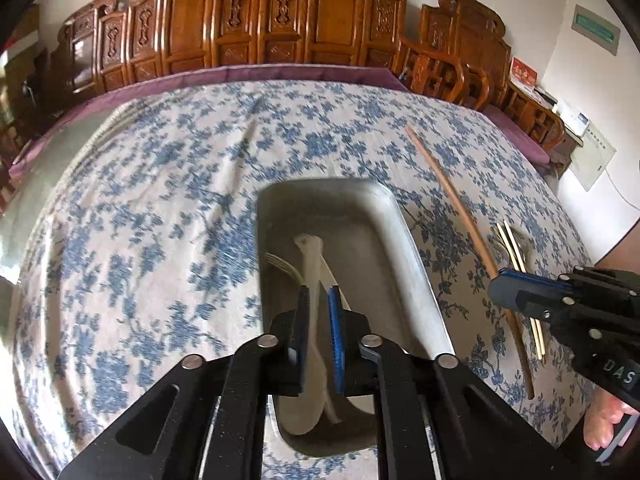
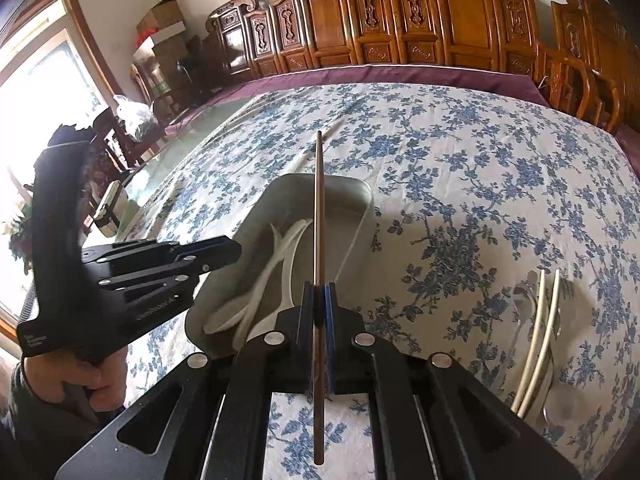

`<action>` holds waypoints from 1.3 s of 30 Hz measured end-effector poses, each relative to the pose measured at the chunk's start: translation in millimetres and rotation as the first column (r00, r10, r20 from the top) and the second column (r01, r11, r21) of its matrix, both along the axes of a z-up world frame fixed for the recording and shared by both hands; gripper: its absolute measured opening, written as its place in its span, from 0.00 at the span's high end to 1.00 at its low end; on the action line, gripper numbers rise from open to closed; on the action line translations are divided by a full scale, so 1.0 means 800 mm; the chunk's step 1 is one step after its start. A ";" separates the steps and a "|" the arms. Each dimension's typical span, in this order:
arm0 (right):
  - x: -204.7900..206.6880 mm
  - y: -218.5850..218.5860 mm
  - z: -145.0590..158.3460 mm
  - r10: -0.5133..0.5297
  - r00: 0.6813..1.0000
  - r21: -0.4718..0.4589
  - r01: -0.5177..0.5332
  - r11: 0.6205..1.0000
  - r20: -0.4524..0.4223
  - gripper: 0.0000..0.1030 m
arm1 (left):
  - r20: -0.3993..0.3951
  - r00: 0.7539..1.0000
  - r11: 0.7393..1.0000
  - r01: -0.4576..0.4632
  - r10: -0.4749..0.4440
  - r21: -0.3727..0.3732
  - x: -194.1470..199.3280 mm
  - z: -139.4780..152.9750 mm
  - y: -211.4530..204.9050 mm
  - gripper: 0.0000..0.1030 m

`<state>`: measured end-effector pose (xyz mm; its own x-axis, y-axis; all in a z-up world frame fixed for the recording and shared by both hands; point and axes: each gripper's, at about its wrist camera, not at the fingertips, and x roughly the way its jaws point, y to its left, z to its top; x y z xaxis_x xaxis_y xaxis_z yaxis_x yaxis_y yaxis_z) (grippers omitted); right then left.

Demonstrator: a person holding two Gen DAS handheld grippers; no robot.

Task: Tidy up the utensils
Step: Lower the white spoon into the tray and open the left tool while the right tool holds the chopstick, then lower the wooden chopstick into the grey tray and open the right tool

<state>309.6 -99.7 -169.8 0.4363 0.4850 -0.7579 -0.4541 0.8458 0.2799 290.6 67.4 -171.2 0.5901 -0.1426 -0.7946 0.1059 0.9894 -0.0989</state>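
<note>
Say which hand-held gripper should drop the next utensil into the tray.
Right. The right hand-held gripper is shut on a brown chopstick already over the tray. The left hand-held gripper stands slightly parted around a white spoon in the tray.

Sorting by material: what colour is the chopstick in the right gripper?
Brown, wood-like. The chopstick shows best in the right wrist view, clamped by the right gripper.

A matt metal tray (image 1: 416, 264) holds glossy white plastic spoons (image 2: 256, 296) on floral cloth (image 1: 140, 240).
</note>
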 end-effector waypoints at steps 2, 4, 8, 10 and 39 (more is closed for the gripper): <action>0.003 0.009 0.000 0.004 1.000 0.007 -0.004 1.000 0.002 0.94 | 0.021 1.000 1.000 -0.014 0.014 0.013 -0.003 0.008 0.007 0.81; 0.007 0.017 0.000 0.007 1.000 0.012 -0.007 1.000 0.002 0.94 | 0.035 0.999 0.999 -0.029 0.029 0.018 -0.004 0.015 0.015 0.81; 0.017 0.038 -0.001 0.017 1.000 0.025 -0.017 1.000 0.000 0.94 | 0.070 0.995 0.997 -0.077 0.075 0.019 -0.006 0.028 0.036 0.55; 0.023 0.050 -0.005 0.018 1.000 0.025 -0.018 1.000 0.002 0.94 | 0.073 0.993 0.995 -0.092 0.090 0.026 -0.006 0.030 0.043 0.53; 0.030 0.077 -0.064 0.054 0.997 -0.030 -0.055 0.998 -0.049 0.93 | 0.066 0.988 0.989 -0.141 0.139 0.039 -0.002 0.026 0.064 0.32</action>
<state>333.8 -37.7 -221.0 0.3721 0.4825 -0.7929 -0.4864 0.8290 0.2761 288.6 118.3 -150.1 0.6505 -0.0210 -0.7592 -0.0294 0.9982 -0.0529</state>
